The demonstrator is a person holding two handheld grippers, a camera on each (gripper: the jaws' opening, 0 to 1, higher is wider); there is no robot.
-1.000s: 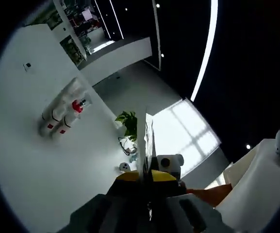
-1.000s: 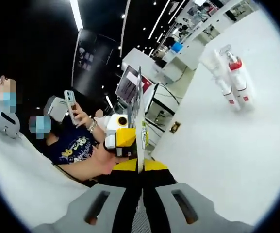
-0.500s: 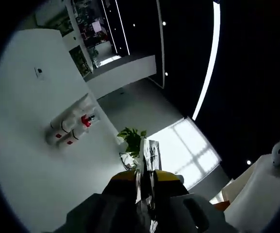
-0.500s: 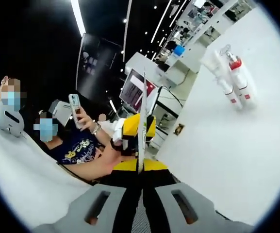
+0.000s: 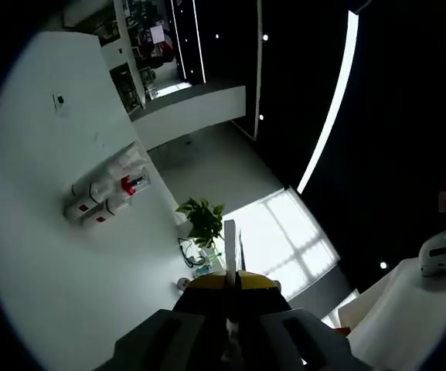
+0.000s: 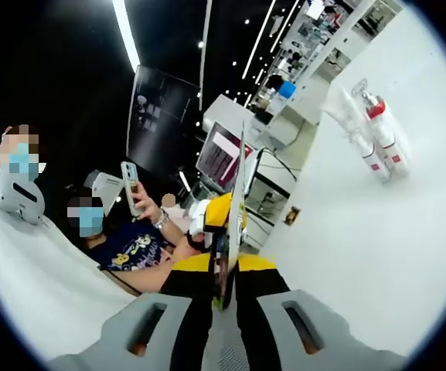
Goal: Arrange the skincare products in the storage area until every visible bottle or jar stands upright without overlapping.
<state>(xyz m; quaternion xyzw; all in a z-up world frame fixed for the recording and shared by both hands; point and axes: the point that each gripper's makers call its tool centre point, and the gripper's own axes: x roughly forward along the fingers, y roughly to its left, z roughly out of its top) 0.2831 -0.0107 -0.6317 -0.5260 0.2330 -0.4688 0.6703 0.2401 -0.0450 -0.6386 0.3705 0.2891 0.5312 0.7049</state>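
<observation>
A tight cluster of white skincare bottles (image 5: 99, 199) with red bands, one with a red cap, sits on the white table (image 5: 45, 294), far off to the left of my left gripper (image 5: 230, 228). Its jaws are shut flat together with nothing between them. In the right gripper view the same bottles (image 6: 379, 133) lie to the upper right, well away from my right gripper (image 6: 240, 143), which is also shut and empty. The bottles touch each other; I cannot tell whether all stand upright. A yellow part of the left gripper (image 6: 221, 210) shows just behind the right jaws.
The table edge (image 6: 284, 232) runs close by the right jaws. A seated person (image 6: 126, 243) holds up a phone (image 6: 132, 188) beyond it. A potted plant (image 5: 201, 218) stands on the floor past the table. A white headset (image 5: 444, 255) rests on another white surface.
Both views have shifted and rolled slightly with the hands. The bottles have not moved on the table. Both grippers have stayed shut.
</observation>
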